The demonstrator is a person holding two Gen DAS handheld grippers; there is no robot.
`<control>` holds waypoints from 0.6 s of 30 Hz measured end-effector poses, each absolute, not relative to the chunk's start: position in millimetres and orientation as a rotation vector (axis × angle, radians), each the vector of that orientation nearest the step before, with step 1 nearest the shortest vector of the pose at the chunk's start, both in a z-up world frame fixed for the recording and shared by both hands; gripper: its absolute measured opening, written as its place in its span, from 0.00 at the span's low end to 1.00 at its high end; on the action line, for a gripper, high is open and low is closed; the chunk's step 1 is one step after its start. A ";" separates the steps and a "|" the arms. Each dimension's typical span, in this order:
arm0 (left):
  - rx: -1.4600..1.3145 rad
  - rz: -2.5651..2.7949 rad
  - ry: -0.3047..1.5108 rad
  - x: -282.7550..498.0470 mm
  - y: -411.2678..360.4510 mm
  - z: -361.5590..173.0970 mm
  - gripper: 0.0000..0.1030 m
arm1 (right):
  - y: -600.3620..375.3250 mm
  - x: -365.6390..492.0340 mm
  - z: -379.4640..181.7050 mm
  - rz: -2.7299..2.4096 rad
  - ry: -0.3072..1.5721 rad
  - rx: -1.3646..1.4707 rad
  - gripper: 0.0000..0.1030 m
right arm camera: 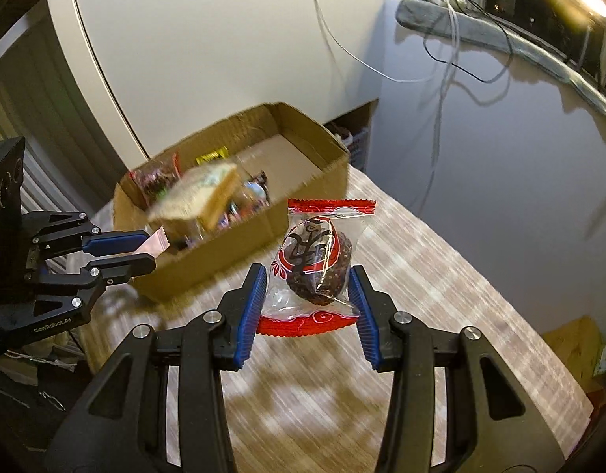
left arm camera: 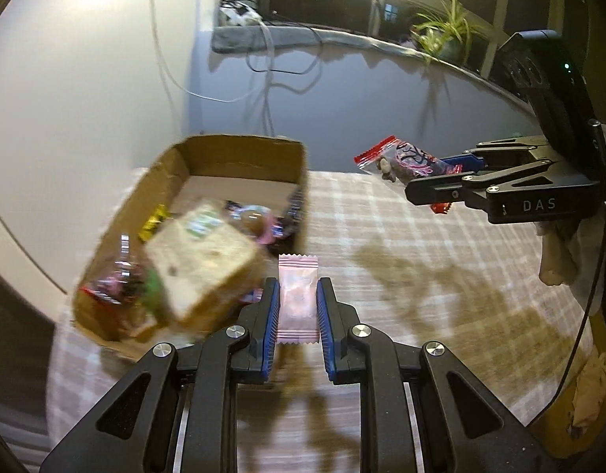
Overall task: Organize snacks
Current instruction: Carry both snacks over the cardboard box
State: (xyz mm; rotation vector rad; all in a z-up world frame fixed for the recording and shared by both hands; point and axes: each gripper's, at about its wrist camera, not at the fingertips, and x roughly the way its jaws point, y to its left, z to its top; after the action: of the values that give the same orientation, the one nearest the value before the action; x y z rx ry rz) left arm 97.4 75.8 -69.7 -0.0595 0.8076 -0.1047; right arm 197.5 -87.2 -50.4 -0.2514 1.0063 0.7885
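Carrying one snack per gripper, both units sit above the checked desk [left arm camera: 401,244] near the cardboard box [left arm camera: 239,149]. The left gripper [left arm camera: 298,307] has its jaws narrowed onto a pink sachet [left arm camera: 298,295], gripped by its long edges. The right gripper [right arm camera: 307,295] has its jaws set wider, pressed against both sides of a clear red-trimmed packet [right arm camera: 314,264] containing a dark round pastry.

The box stands on the desk against the wall and already contains several wrapped snacks, including a yellow wrapper [left arm camera: 155,222] and a large beige packet [left arm camera: 204,264] that appears blurred above the near end. The far end of the box floor is bare.

Recommended procedure for the step in hand, judged to be delivery into the box:

1. Move each gripper fully past the box wall before parting the jaws. A release over the rim risks the snack tipping back onto the desk.
2. Aim for the bare far end so the items lie flat and do not stack on the near pile.
3. Deliver one gripper at a time; the box opening is narrow and the two units could collide.
4. Maintain light pressure on the clear packet. The pastry is likely soft and may crush.
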 end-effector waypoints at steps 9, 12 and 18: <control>-0.079 -0.042 0.803 99.0 115.7 -70.0 0.17 | -35.8 218.9 -49.3 0.831 1.005 -0.264 0.44; -0.089 -0.025 0.803 100.5 126.1 -71.7 0.17 | -22.8 224.2 -53.0 0.840 1.011 -0.264 0.44; -0.098 -0.002 0.810 103.2 140.4 -72.7 0.17 | 0.1 234.6 -61.5 0.857 1.025 -0.271 0.44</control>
State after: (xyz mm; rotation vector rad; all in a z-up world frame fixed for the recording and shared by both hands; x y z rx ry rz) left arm 103.2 140.4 -72.7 -0.0980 0.8101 -0.0024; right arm 234.6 0.1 -61.5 -0.2707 1.0251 0.8568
